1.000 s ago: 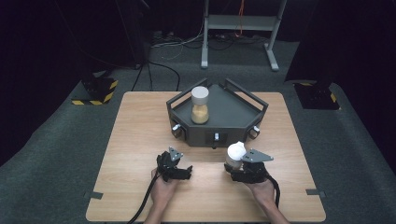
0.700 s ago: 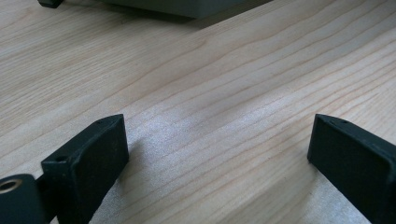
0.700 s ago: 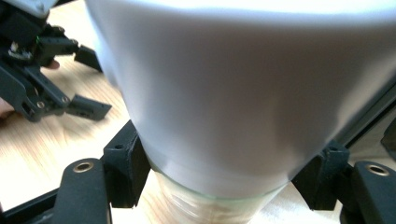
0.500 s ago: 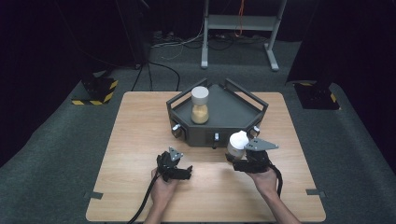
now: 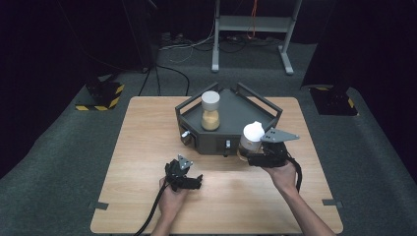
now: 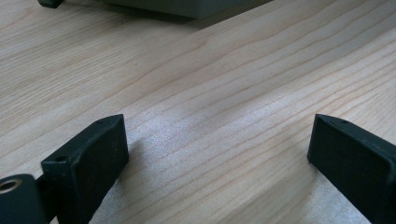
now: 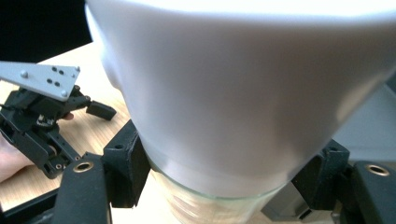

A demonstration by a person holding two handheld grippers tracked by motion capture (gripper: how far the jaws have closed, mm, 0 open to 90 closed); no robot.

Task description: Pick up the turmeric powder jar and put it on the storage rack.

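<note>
Jar [image 5: 251,139] with white lid [image 7: 243,79] is clamped in the right gripper [image 5: 260,156], jaws closed on the glass just below the lid, held at the front right corner of the dark tray [image 5: 246,110]. Whether the jar's base touches the table cannot be told. Nearer the person, the left gripper [image 5: 189,181] rests low over the wooden table [image 5: 147,142], jaws spread wide with bare wood between them (nothing held). The right gripper view shows that left gripper [image 7: 42,126] off to one side, apart from the jar. Farther back, a second jar [image 5: 210,111] with pale lid and tan contents stands upright inside the tray, well apart from the held one.
</note>
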